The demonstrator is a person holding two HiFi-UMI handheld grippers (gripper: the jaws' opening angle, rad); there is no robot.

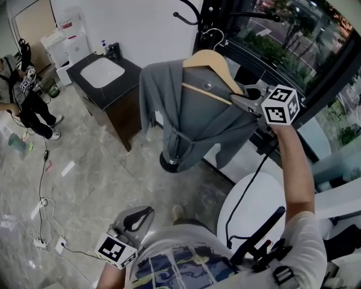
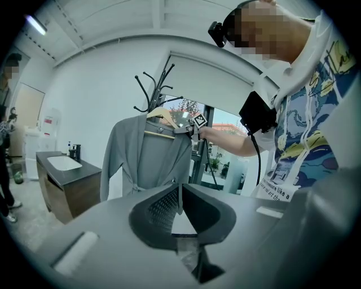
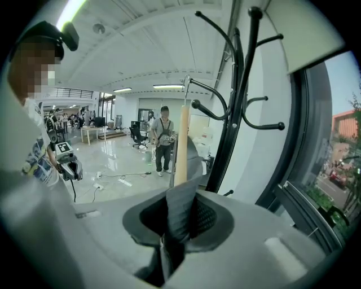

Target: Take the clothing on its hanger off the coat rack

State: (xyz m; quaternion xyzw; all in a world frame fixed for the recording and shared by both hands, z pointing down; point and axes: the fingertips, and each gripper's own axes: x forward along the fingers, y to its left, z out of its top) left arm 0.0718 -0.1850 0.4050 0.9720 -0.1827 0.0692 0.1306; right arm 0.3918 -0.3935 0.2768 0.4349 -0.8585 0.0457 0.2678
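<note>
A grey garment [image 1: 197, 124] hangs on a wooden hanger [image 1: 211, 59] beside the black coat rack [image 1: 194, 11]. My right gripper [image 1: 240, 96] is shut on the hanger's right shoulder, with grey cloth pinched between its pads. In the right gripper view the hanger [image 3: 181, 147] rises straight out of the right gripper [image 3: 180, 197], and its metal hook is close to the rack's arms [image 3: 242, 113]. I cannot tell whether the hook rests on one. My left gripper [image 1: 132, 220] hangs low by the person's waist, shut and holding nothing. From the left gripper [image 2: 180, 197] the garment [image 2: 146, 158] shows ahead.
A dark counter with a white sink [image 1: 101, 72] stands left of the rack. Another person [image 1: 28, 107] stands at the far left, with cables [image 1: 42, 197] on the marble floor. A window [image 1: 293, 34] runs behind the rack. A round white table [image 1: 254, 209] is at lower right.
</note>
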